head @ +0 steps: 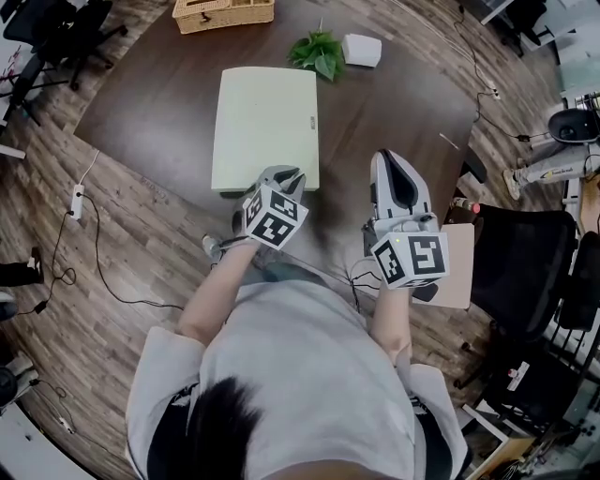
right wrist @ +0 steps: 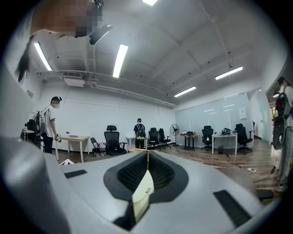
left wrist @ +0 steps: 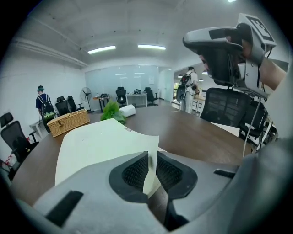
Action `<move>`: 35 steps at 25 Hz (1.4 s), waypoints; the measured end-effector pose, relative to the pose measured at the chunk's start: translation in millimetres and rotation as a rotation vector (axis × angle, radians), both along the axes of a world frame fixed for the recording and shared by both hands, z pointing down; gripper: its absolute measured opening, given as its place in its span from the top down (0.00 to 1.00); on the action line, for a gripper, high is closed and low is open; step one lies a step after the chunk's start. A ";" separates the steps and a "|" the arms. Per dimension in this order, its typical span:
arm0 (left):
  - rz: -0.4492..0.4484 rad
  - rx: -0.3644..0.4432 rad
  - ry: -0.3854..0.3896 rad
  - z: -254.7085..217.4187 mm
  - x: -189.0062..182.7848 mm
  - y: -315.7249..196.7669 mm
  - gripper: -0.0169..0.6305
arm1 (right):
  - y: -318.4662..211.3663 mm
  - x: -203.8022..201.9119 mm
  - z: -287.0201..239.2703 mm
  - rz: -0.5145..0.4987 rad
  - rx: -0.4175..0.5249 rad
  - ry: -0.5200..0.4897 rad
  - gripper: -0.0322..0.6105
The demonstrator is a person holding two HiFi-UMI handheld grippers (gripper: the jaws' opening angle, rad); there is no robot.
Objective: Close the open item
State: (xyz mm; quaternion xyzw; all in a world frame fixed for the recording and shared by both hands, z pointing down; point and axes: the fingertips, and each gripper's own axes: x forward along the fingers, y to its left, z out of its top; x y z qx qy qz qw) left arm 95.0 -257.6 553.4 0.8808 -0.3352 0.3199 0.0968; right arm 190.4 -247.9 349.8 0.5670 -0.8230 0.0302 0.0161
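A flat pale green case (head: 265, 127) lies on the dark wooden table (head: 394, 103), and its lid looks down flat from the head view. My left gripper (head: 286, 176) is at its near right corner. In the left gripper view the pale lid (left wrist: 96, 146) runs in between the pads, and the left gripper (left wrist: 152, 167) is shut on that corner. My right gripper (head: 389, 155) is held up over the table to the right of the case, apart from it. In its own view the right gripper (right wrist: 148, 160) is shut and grips nothing; a pale sliver shows low in the gap.
At the table's far edge stand a wicker basket (head: 223, 13), a small green plant (head: 319, 52) and a white box (head: 362, 50). A black office chair (head: 525, 262) is close on the right. Cables and a power strip (head: 77, 200) lie on the floor at left. People stand far off (right wrist: 49, 125).
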 end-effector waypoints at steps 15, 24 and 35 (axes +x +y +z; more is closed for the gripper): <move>0.224 0.007 -0.395 29.0 12.1 5.1 0.92 | 7.7 12.2 1.2 0.023 0.002 -0.007 0.93; 0.247 -0.047 -0.263 25.9 14.0 13.3 0.80 | 14.6 9.5 -2.4 0.005 0.011 -0.006 0.93; -0.079 -0.290 0.077 23.0 -4.9 -2.9 0.96 | 20.3 4.4 0.2 -0.002 0.006 -0.017 0.93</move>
